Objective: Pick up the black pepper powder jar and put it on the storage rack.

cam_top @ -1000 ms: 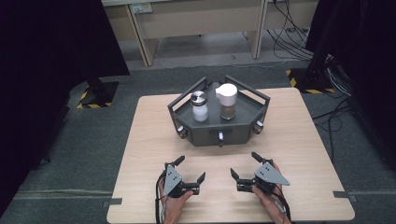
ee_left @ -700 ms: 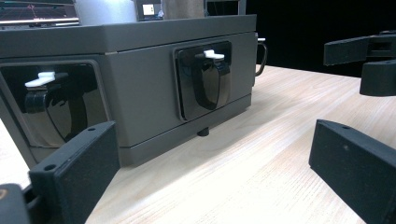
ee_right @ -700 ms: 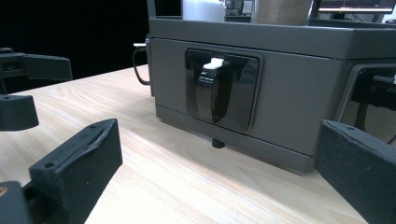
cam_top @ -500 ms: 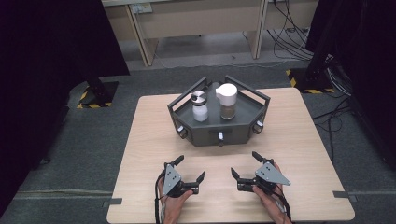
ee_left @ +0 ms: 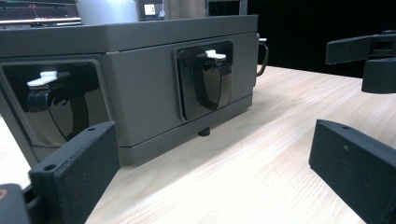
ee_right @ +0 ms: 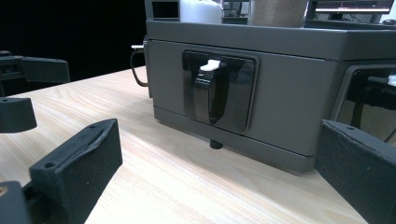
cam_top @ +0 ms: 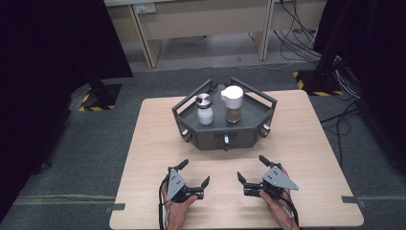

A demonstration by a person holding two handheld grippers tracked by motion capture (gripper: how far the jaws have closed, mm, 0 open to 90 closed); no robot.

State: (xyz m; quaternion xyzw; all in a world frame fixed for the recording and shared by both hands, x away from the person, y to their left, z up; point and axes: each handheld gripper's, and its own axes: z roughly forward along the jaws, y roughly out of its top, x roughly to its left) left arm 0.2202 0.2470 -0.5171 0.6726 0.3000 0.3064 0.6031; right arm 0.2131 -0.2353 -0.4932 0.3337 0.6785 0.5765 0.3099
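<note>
A dark grey six-sided caddy [cam_top: 239,139] stands mid-table. On it sit a jar of white grains with a metal lid [cam_top: 205,109] and a white-capped jar of brown grains [cam_top: 232,104]. My left gripper [cam_top: 195,172] rests open on the table in front of the caddy, nothing between its jaws. My right gripper [cam_top: 251,167] lies open beside it, also bare. In the left gripper view the open left gripper [ee_left: 215,172] faces the caddy's wall [ee_left: 140,84] and a black latch with a white tab [ee_left: 205,79]. The right gripper [ee_right: 219,172] faces the same kind of latch [ee_right: 210,88].
Light wood table [cam_top: 311,143] with bare surface on both sides of the caddy. A second latch [ee_left: 51,102] sits on the caddy's neighbouring face. Grey floor, a desk [cam_top: 206,24] and cables [cam_top: 301,43] lie beyond the far edge.
</note>
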